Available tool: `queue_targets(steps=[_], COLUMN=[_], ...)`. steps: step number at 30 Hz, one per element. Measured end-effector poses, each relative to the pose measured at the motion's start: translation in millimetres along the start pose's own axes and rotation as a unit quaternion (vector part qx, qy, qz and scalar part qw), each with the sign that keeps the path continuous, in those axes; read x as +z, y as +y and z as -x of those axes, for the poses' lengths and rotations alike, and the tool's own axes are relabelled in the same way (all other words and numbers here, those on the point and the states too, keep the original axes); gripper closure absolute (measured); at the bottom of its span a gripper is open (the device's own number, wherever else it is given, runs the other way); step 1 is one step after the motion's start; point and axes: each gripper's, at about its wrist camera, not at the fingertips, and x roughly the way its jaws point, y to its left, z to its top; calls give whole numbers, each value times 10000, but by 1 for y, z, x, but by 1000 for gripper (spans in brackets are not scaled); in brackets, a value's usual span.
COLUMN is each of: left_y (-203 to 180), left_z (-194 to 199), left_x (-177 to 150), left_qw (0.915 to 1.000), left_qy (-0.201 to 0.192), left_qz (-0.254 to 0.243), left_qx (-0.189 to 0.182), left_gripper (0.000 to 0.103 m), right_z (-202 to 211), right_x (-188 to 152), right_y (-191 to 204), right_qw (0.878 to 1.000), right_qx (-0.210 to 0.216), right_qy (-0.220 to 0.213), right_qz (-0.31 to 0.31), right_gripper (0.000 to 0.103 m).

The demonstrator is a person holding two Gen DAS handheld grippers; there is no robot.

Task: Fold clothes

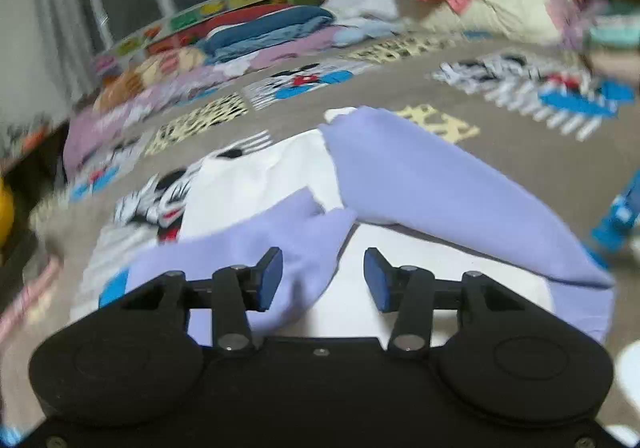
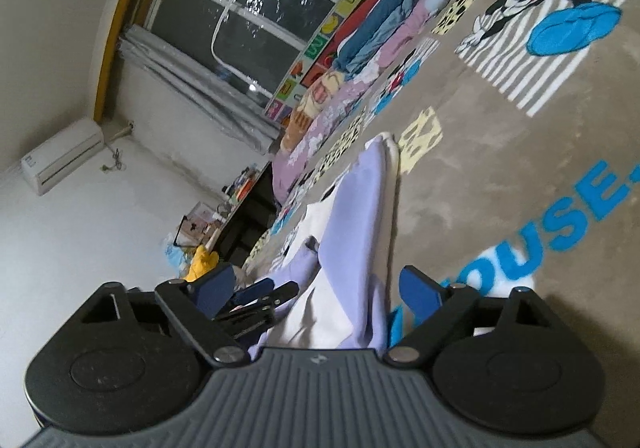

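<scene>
Lilac sleeve (image 1: pixel 280 248) lies lower centre, running left-right beneath released left gripper (image 1: pixel 323 280); right gripper (image 2: pixel 316 288) spread wide, grasping nothing.

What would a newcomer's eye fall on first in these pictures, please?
Probably the white top with lilac sleeves, lying flat on the cartoon-mouse blanket with both sleeves folded across it. The left hand-held gripper hangs open just above one sleeve. Behind, folded clothes are stacked along the blanket's far edge.
</scene>
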Motion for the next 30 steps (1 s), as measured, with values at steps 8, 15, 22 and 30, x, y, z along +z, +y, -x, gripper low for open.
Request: queue_targets(steps=[8, 15, 22, 30], left_y=[85, 129, 149, 164], left_z=[51, 56, 56, 56], left_x=[-33, -71, -68, -66], left_qw=[9696, 9239, 9082, 8928], left_qy=[-465, -590, -832, -967], left_qz=[2403, 3777, 4096, 4376], left_qx=[3, -152, -234, -457], left_gripper=[45, 45, 45, 45], right_z=[-59, -138, -187, -219], right_x=[-13, -18, -25, -27], right_y=[43, 74, 75, 67], right_qw=[9967, 9884, 9831, 9827], right_qx=[-112, -411, -1149, -1319], right_qy=[734, 1000, 958, 800], right_qz=[-312, -1066, -1051, -1029], right_gripper=[15, 15, 22, 28])
